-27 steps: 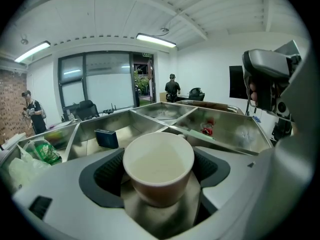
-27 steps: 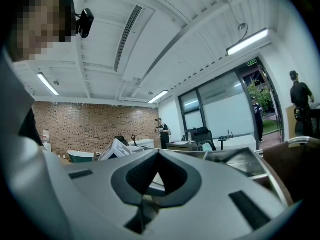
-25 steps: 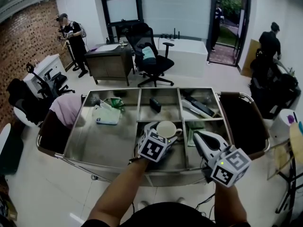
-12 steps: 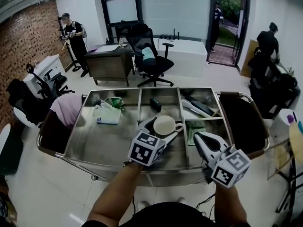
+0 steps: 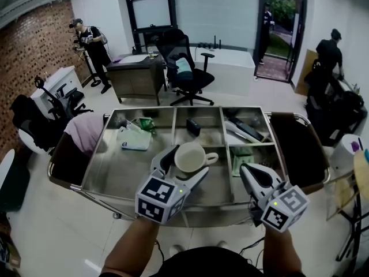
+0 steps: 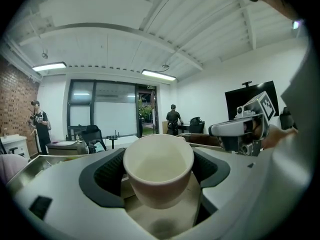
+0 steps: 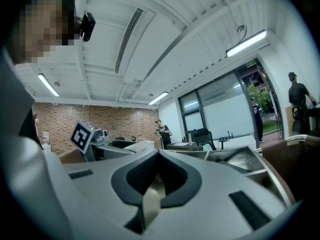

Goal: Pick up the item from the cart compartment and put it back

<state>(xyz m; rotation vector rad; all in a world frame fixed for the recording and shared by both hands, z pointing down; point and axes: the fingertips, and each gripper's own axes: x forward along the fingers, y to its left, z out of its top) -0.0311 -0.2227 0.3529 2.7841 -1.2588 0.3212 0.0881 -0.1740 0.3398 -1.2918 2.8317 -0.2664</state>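
Cream cup is clamped in your left gripper, with the jaws pressing on either side of its round wall. It hangs above the near middle compartment of the cart and touches nothing else. Your right gripper is closed up with nothing in it, hovering just to the right over the cart's near edge.

Biggest worry imo: that's a curved, smooth-looking wall between two pads. I'd guess it can swivel or slide out if you jerk it or loosen early. The handle sticks out to the right, toward the divider and your other gripper. A careless descent could clip either one and twist the cup in the grip.

Room-wise, the bay under the cup looks bare. It has dividers left and right and a cross wall on the far side. Off to the right, a green packet sits in the right bay. Further back, a white bag lies in the left bay and a small black thing sits in the far middle bay. Straight down looks like the clean lane. Past the cart there's an office chair, well apart.
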